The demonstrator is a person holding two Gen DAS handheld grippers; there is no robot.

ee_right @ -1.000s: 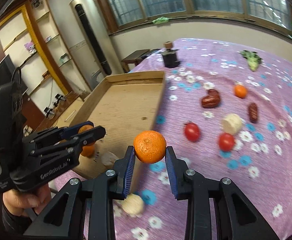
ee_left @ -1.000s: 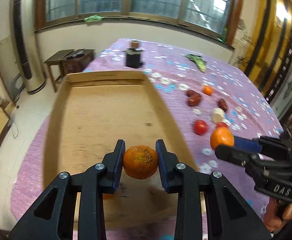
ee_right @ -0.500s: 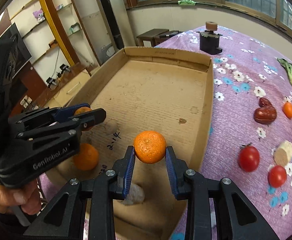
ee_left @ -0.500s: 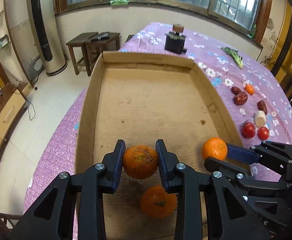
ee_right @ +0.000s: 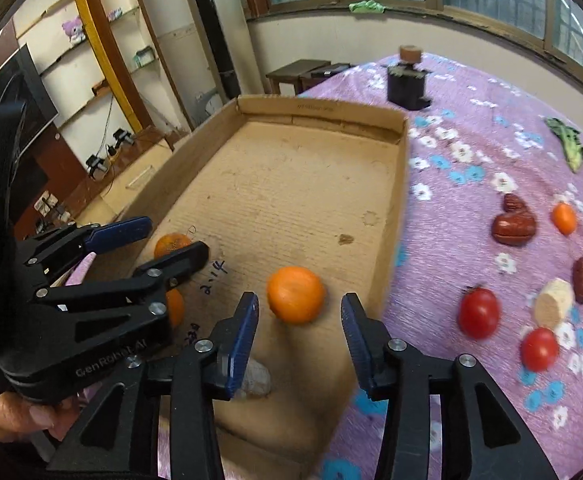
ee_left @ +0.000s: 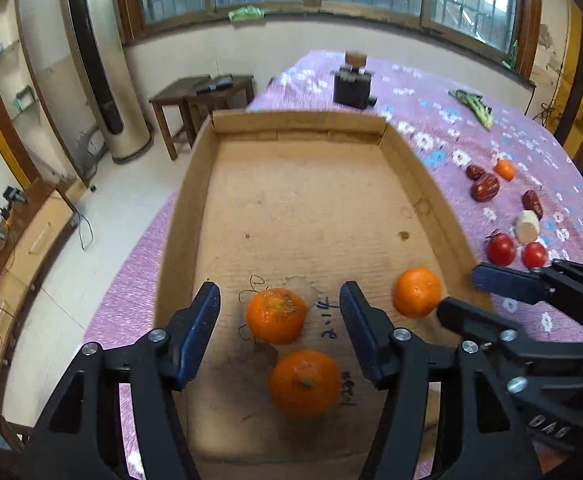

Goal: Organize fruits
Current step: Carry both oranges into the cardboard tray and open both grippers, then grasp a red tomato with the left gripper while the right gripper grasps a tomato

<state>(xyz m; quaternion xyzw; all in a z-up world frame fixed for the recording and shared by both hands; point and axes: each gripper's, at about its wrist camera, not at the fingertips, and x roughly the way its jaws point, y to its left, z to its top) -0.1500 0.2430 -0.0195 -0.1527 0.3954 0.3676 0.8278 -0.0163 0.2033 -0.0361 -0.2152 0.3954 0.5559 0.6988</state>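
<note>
I am holding my left gripper [ee_left: 279, 330] over the near end of the shallow brown cardboard box [ee_left: 423, 184], with its blue-padded jaws spread wide and gripping nothing. Between them, resting on the box floor, is sitting a round orange mandarin with a rough, scarred top [ee_left: 276, 315]. Just nearer to me a second smooth orange mandarin with a green stem scar [ee_left: 304, 383] is lying on the cardboard.

My right gripper [ee_right: 298, 326] is likewise standing apart and empty, hovering by the box's right wall. A third bright orange mandarin [ee_right: 296, 294] is lying in the box ahead of its jaws, near that wall and free of both pads.

So I am judging three mandarins to be already in the box. Out on the purple flowered counter [ee_right: 471, 148] plenty is waiting: two small red tomatoes [ee_right: 478, 313], a pale cream stubby chunk [ee_right: 554, 302], several dark red dates [ee_right: 513, 221] and one small orange fruit [ee_right: 564, 218], all well apart from the box. A green leafy vegetable [ee_right: 567, 140] is lying farther off. I am reckoning the sorting is under halfway, with the counter fruits still to be gathered.
</note>
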